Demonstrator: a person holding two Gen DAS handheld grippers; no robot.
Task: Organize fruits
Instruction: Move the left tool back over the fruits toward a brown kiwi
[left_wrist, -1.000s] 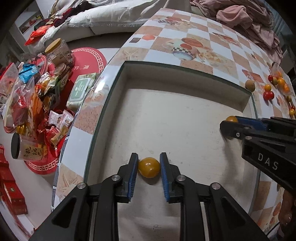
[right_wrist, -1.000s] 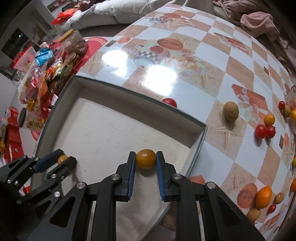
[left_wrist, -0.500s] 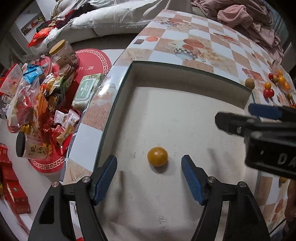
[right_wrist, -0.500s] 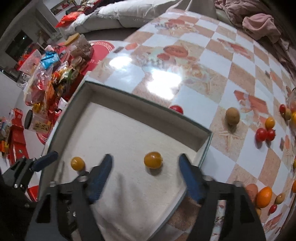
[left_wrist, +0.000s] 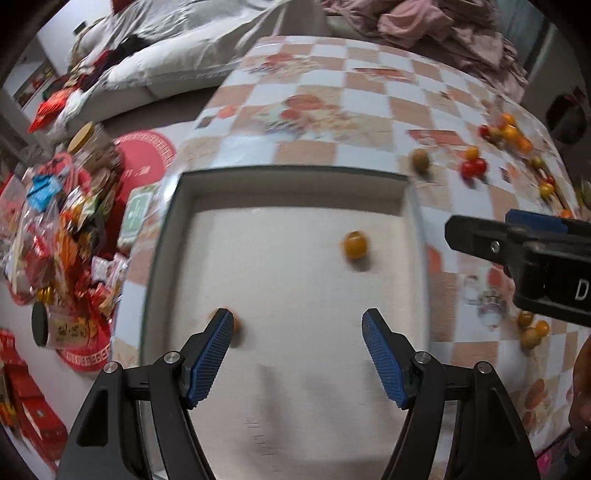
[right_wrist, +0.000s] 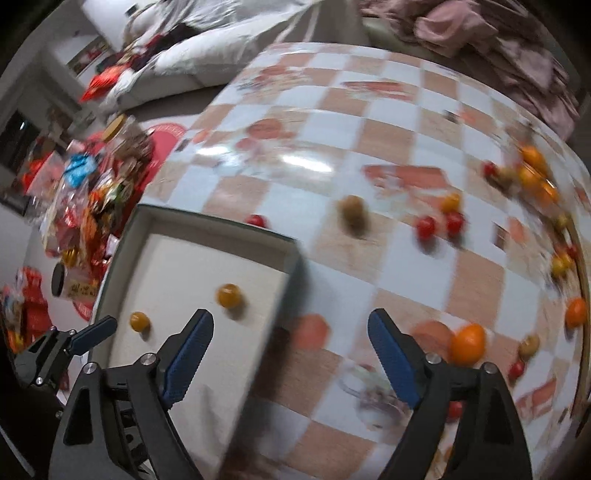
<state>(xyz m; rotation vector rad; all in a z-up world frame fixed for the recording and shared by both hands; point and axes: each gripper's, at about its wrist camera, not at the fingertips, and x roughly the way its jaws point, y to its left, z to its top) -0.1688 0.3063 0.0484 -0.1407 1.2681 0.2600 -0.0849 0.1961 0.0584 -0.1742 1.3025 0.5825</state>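
Observation:
A shallow white box (left_wrist: 413, 221) with dark rim lies on the checkered table. Two small orange fruits lie in it: one (left_wrist: 355, 244) near the right wall, one (left_wrist: 236, 325) mostly hidden behind my left finger. In the right wrist view they are the right fruit (right_wrist: 229, 295) and the left fruit (right_wrist: 139, 321). My left gripper (left_wrist: 297, 354) is open and empty above the box floor. My right gripper (right_wrist: 290, 354) is open and empty over the box's right edge (right_wrist: 291, 266); it also shows in the left wrist view (left_wrist: 517, 240).
Loose fruits lie on the table to the right: a brown one (right_wrist: 352, 212), red tomatoes (right_wrist: 439, 225), oranges (right_wrist: 467, 343) and several more at the far right. Snack packets and jars (left_wrist: 62, 229) crowd the floor at left. A sofa with clothes stands behind.
Both grippers opened and let go of their orange fruits, which now lie in the box. Both grippers then rose and swung right; the right one now sits over the box edge.

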